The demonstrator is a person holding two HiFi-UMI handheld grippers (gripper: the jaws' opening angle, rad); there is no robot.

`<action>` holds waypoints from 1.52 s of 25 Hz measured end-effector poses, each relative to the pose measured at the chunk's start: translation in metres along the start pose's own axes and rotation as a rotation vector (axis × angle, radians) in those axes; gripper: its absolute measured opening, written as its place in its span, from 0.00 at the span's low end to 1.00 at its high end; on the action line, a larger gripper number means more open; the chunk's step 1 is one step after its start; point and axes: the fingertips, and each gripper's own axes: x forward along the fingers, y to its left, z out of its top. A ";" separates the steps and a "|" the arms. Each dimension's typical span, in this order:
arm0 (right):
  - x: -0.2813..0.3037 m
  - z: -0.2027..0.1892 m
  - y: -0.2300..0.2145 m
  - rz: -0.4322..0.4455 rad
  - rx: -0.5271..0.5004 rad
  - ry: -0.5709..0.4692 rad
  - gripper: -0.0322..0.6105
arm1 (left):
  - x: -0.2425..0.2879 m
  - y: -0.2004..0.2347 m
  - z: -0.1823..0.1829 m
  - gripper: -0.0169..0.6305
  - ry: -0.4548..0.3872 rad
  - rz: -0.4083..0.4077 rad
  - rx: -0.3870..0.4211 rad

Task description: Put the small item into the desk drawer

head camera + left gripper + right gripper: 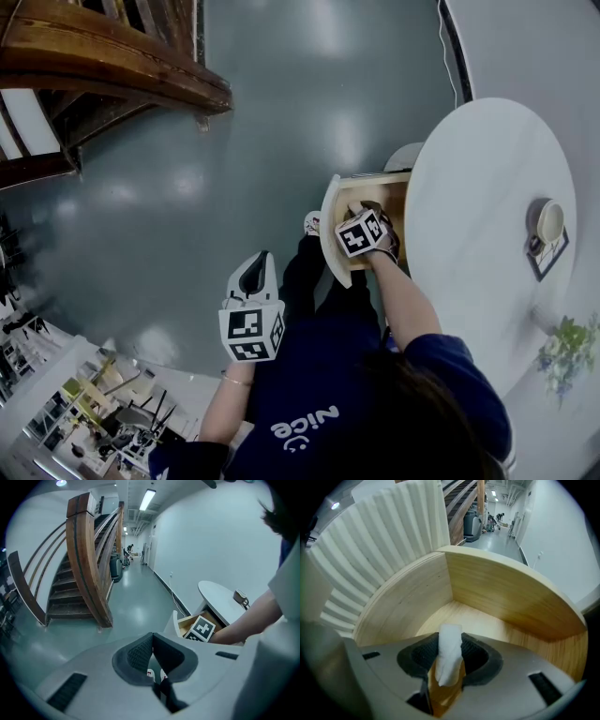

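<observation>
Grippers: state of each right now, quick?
Left gripper: fingers closed, empty.
Right gripper: closed on small white oblong item, inside the open light wooden drawer.

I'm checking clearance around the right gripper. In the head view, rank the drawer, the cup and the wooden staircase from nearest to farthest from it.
1. Drawer: the right gripper reaches inside it, at the table's left edge.
2. Cup: across the white round table, near its right side.
3. Wooden staircase: far across the floor, top left.
</observation>
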 end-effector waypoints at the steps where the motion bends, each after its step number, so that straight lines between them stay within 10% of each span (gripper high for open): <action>1: 0.001 0.000 -0.001 0.000 0.001 0.002 0.29 | 0.000 0.000 -0.001 0.03 0.000 0.001 0.002; 38: -0.108 0.013 0.029 -0.009 0.122 -0.144 0.46 | -0.013 -0.022 0.032 0.03 -0.153 -0.079 0.007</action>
